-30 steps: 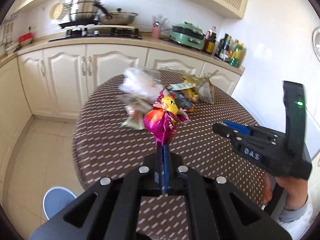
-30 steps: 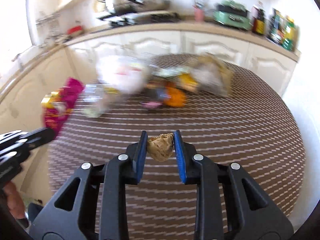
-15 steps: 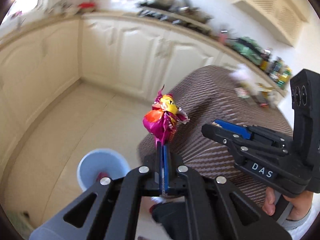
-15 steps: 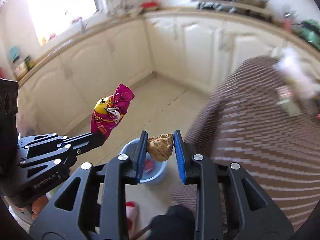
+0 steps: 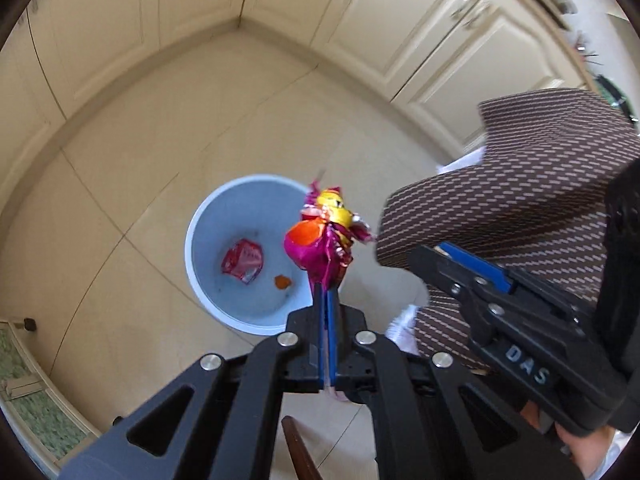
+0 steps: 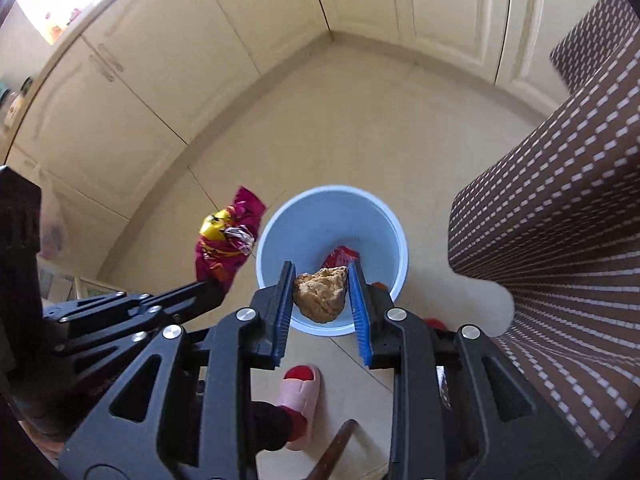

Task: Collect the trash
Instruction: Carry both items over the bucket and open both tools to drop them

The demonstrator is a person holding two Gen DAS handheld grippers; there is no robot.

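The right gripper (image 6: pixel 320 280) clamps a crumpled brown lump (image 6: pixel 320 296) between its blue pads, directly above the pale blue bin (image 6: pixel 396 236) on the floor. Just to the bin's left in that view, the left gripper (image 5: pixel 327 292) is pinched tight on a magenta-and-yellow foil wrapper (image 5: pixel 320 240), over the bin's rim. Inside the bin lie a red wrapper (image 5: pixel 243 260) and an orange scrap (image 5: pixel 282 281) (small). Beside the bin hangs the dotted brown tablecloth (image 6: pixel 560 208); beyond stand cream cabinets (image 6: pixel 160 60).
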